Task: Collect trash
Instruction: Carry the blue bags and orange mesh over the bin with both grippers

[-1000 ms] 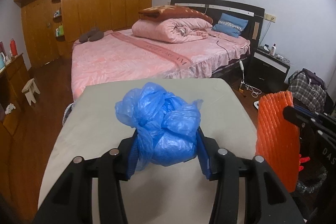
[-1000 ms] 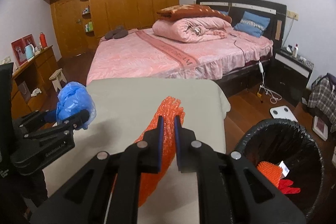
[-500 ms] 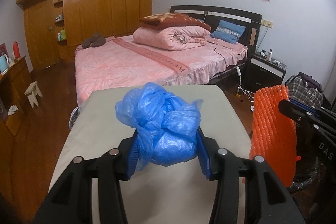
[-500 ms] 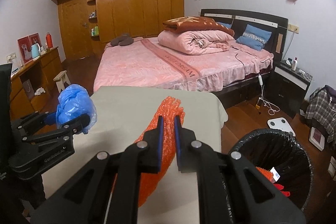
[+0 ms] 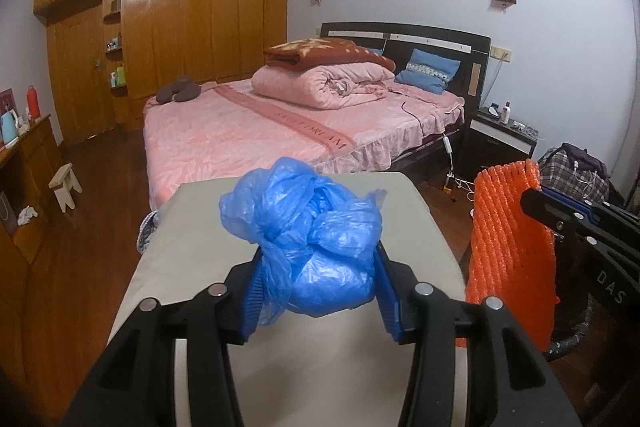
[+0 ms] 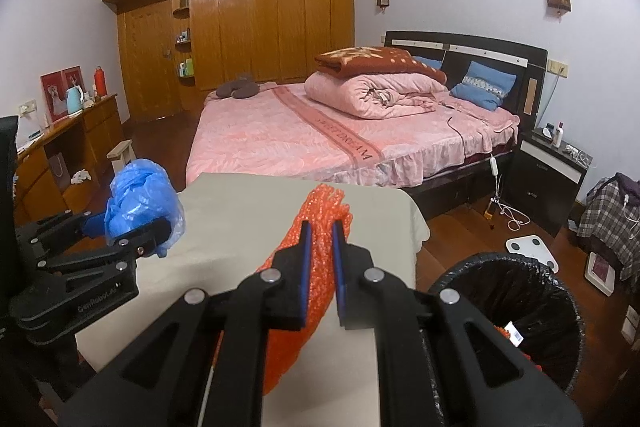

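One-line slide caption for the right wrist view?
Right gripper pinches orange foam netting above the beige table, near the black bin; left gripper holds a crumpled blue bag.

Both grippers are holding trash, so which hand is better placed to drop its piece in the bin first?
Right, probably. The right gripper, shut on the orange foam net, has the black bin open just beside it. The left gripper holds the blue plastic bag over the table, farther away.
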`<state>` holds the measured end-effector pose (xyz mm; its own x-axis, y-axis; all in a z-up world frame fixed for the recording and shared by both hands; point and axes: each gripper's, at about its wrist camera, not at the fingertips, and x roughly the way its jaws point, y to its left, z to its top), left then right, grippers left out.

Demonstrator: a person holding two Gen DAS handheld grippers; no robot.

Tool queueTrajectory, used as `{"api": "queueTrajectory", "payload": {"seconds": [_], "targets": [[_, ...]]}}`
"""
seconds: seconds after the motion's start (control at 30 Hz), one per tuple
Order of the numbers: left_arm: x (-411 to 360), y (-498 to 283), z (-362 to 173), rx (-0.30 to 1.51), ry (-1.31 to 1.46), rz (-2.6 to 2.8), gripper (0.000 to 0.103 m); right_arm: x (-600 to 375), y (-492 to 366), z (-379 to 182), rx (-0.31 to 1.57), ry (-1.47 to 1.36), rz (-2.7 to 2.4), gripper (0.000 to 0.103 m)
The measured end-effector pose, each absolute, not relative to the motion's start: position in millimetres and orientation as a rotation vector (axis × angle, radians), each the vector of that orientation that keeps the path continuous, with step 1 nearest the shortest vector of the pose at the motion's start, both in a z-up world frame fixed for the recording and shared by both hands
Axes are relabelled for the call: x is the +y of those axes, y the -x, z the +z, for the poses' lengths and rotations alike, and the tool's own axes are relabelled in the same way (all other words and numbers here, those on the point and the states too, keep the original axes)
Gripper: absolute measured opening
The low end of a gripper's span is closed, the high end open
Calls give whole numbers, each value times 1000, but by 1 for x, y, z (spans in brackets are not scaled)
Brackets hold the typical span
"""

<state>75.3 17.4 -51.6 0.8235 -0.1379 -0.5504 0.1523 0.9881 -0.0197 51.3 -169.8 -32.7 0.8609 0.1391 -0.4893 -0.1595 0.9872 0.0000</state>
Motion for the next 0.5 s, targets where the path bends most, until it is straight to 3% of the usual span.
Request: {"api": "queueTrajectory", "payload": {"seconds": [0.5], "targets": [[5, -59, -44, 553, -37, -185, 48, -192, -27, -24, 482, 28, 127, 9]]}}
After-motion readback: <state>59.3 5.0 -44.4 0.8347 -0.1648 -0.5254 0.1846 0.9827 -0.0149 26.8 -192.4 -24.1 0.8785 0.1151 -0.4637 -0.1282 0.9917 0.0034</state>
